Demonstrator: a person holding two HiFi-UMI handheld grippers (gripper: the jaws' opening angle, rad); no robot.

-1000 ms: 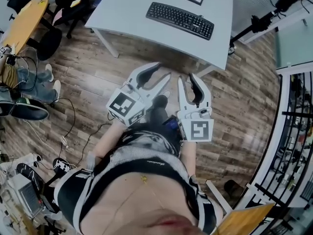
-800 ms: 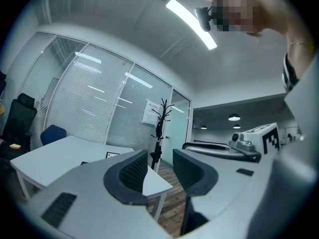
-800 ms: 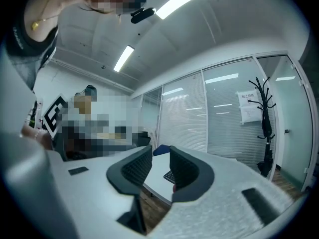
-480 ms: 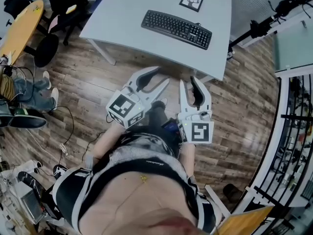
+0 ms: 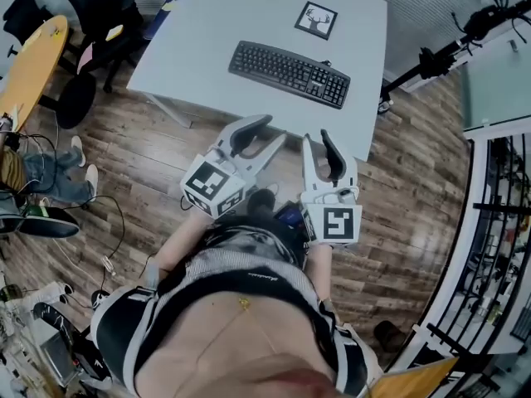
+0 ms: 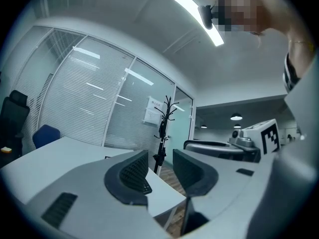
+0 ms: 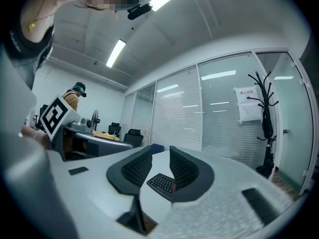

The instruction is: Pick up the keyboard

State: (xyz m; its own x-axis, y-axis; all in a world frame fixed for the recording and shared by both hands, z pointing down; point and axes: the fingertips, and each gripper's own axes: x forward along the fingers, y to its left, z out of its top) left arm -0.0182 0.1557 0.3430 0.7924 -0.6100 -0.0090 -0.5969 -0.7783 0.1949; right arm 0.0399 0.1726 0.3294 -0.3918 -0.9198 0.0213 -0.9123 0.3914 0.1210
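Head view: at the far left stands a yellow round table (image 5: 35,50), with a black chair (image 5: 101,5) just beside the left corner of the bench (image 5: 217,25). The bench is light grey and stands on a wood-plank floor (image 5: 124,152). The keyboard (image 5: 289,74), black, lies flat on the bench toward its near edge, its long side running slightly askew to that edge. A square card with a deer picture (image 5: 316,20) lies beyond the keyboard, apart from it. To the right of the bench, a black stand (image 5: 448,44) leans over the floor. Below the bench edge, the person holds both tools in front of the body. The left tongs (image 5: 274,129) point toward the bench, over the floor and short of its near edge. The right tongs (image 5: 316,136) lie just beside them, likewise short of the edge. Neither touches the keyboard or the bench. Left gripper view: the jaws stand apart with nothing between them. One end of the keyboard shows past the left jaw, on the bench top beyond, and a black coat stand (image 6: 163,126) rises behind the bench. Right gripper view: the jaws stand apart and hold nothing. The keyboard shows through the gap, lying on the bench beyond the jaws and clear of them. Slatted glass partitions (image 7: 219,113) close the background.
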